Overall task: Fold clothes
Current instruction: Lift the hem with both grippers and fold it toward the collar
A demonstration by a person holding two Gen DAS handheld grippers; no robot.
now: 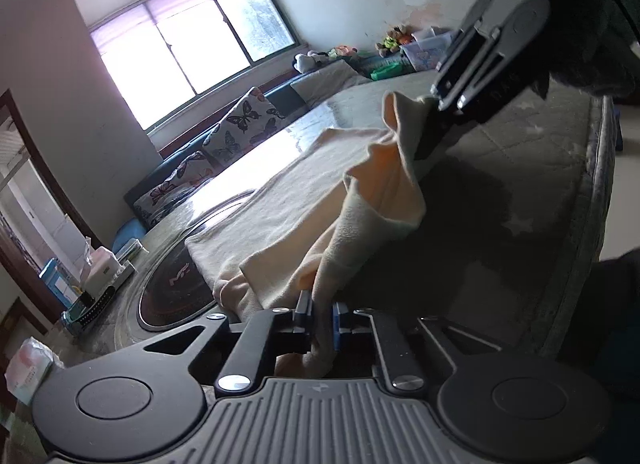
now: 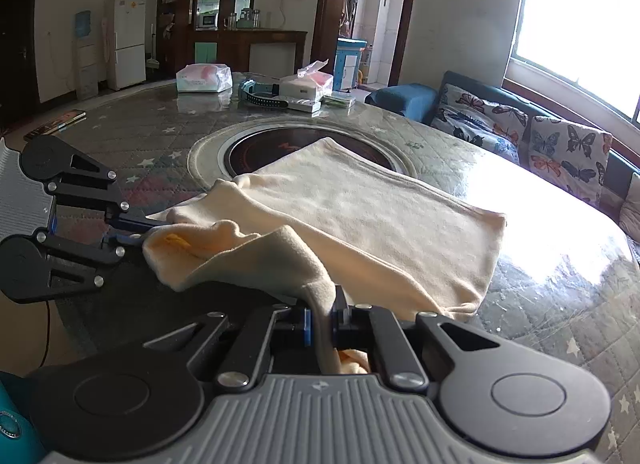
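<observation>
Both claws pinch the cream garment (image 2: 360, 208): left claw (image 1: 322, 318), right claw (image 2: 320, 318); lift evenly, keeping the edge taut over the desk (image 2: 168, 132).

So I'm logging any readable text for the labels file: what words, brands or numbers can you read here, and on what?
Red logo on the round cooktop: partly covered by the cream garment, unreadable.
Tissue pack: print too small.
Fridge sticker: blurred.
Boxes on the table: illegible.
</observation>
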